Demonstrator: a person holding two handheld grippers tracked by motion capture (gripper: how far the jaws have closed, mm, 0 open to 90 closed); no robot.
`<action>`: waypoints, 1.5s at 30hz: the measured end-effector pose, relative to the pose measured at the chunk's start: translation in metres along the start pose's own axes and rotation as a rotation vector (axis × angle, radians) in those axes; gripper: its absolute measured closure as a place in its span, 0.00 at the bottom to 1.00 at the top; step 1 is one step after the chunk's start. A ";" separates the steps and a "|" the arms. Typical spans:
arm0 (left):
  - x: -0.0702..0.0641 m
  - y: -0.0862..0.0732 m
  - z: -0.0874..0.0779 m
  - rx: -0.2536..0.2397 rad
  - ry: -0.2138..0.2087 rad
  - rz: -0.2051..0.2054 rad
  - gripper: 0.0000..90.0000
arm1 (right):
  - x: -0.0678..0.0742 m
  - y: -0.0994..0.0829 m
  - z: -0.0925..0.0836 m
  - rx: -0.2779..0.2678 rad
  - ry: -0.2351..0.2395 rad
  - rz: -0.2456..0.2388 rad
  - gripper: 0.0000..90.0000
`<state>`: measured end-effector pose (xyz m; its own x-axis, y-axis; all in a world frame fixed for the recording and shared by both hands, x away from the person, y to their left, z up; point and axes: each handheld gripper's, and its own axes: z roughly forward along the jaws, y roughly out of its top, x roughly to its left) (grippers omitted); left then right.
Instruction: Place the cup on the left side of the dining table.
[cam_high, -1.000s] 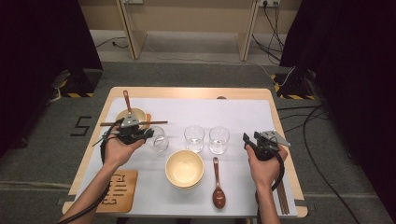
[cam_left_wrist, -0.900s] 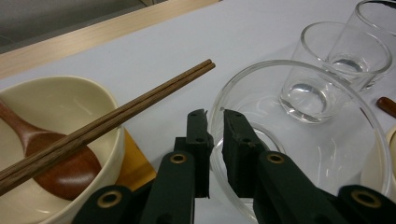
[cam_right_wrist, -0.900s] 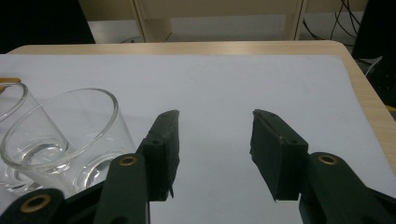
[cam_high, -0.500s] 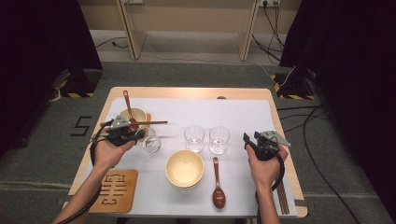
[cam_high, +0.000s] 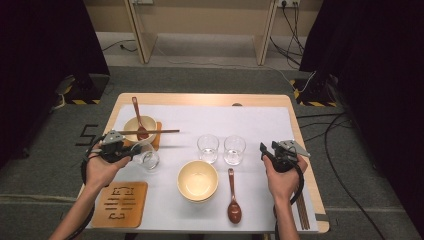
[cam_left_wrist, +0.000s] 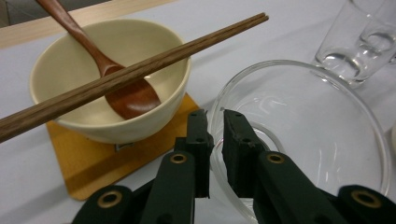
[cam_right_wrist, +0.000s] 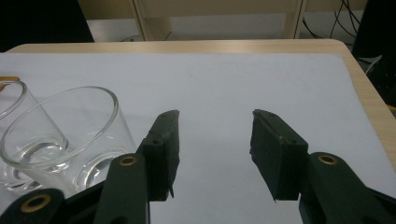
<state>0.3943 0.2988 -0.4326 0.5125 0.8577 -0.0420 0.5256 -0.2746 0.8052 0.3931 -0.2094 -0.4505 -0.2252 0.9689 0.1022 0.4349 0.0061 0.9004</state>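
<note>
Here the left gripper (cam_left_wrist: 215, 140) pinches the near rim of a clear glass (cam_left_wrist: 303, 135), one jaw inside the wall and one outside, the rest of the glass lying beyond and to the right of the jaws. In the high view that glass (cam_high: 148, 159) sits on the white mat (cam_high: 210, 120), just beside the bowl (cam_high: 139, 129) with spoon and chopsticks. The right gripper (cam_right_wrist: 215, 154) stands wide with nothing between its jaws, near another glass (cam_right_wrist: 70, 135).
</note>
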 end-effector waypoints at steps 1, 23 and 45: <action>0.001 -0.001 0.000 0.004 0.005 0.001 0.89 | 0.000 0.000 0.000 0.000 0.000 0.000 0.58; 0.008 -0.012 0.011 0.056 -0.013 -0.030 0.89 | 0.000 0.000 0.000 0.002 -0.001 0.000 0.58; 0.009 -0.013 0.021 0.006 0.000 -0.078 0.78 | 0.000 0.000 -0.001 0.000 -0.002 -0.005 0.58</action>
<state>0.4066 0.3010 -0.4558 0.4700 0.8764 -0.1047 0.5680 -0.2095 0.7959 0.3920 -0.2098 -0.4501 -0.2253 0.9695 0.0969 0.4342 0.0109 0.9007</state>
